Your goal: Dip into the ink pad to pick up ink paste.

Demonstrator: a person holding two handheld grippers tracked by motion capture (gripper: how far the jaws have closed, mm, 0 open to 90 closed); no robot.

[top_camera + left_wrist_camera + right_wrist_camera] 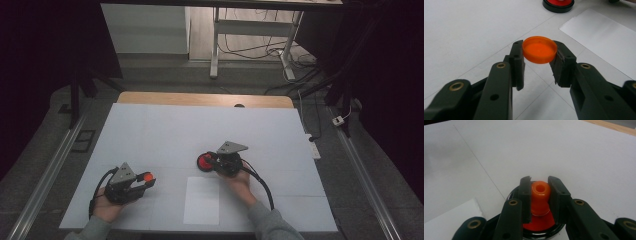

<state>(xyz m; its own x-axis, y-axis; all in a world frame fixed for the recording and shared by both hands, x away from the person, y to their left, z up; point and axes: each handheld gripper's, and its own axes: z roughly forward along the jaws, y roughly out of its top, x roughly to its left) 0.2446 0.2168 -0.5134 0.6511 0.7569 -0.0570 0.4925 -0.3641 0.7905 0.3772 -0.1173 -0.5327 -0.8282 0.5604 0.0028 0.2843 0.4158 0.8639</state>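
While my white surface sits in a dim room with cables on the floor, my left gripper fingers clamp an orange cap just above it, and my right gripper fingers pinch the orange knob of a red-and-black stamp pad near a paper sheet.

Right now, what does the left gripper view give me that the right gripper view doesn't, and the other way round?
Left gripper view alone: the left gripper clamped on an orange cap, held level above the table, hollow side up.

Right gripper view alone: the right gripper closed on an orange knob that rises from the middle of a red disc with a black rim, plus a strip of wooden table edge at top right.

Both: the white tabletop, the loose white paper sheet and the red black-rimmed disc, seen far off at the top of the left gripper view.
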